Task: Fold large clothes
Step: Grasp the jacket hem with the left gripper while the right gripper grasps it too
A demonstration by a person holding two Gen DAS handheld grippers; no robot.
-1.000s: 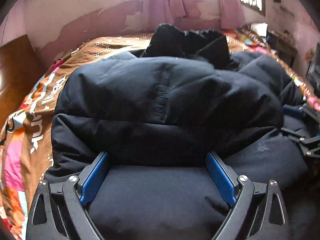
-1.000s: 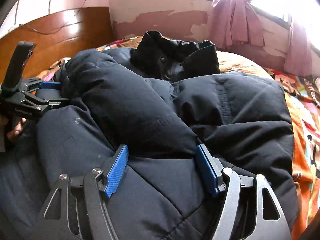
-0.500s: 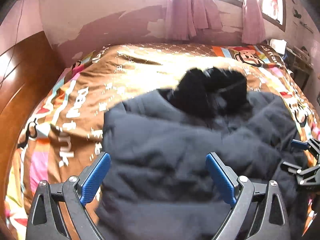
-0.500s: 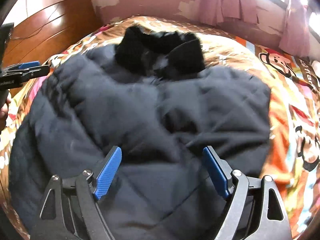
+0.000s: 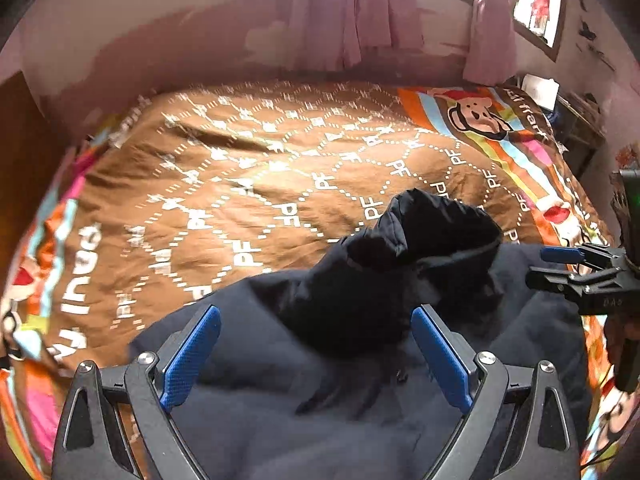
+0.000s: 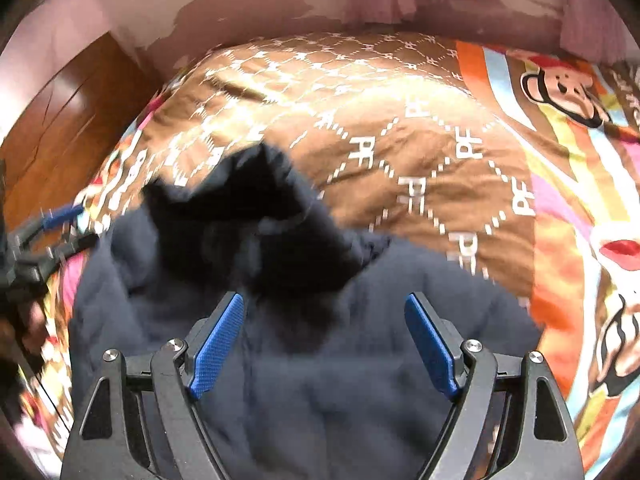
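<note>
2 grippers, left gripper (image 5: 316,356) and right gripper (image 6: 320,344), have lifted back off the jacket (image 5: 360,380); both jaws wide, empty. Jacket lies bundled below them on the bedspread (image 5: 260,168), fold apparently done.

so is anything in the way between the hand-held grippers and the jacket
Nothing visible. The dark jacket lies bare on the bedspread, right below the open left hand-held gripper and the open right hand-held gripper.
</note>
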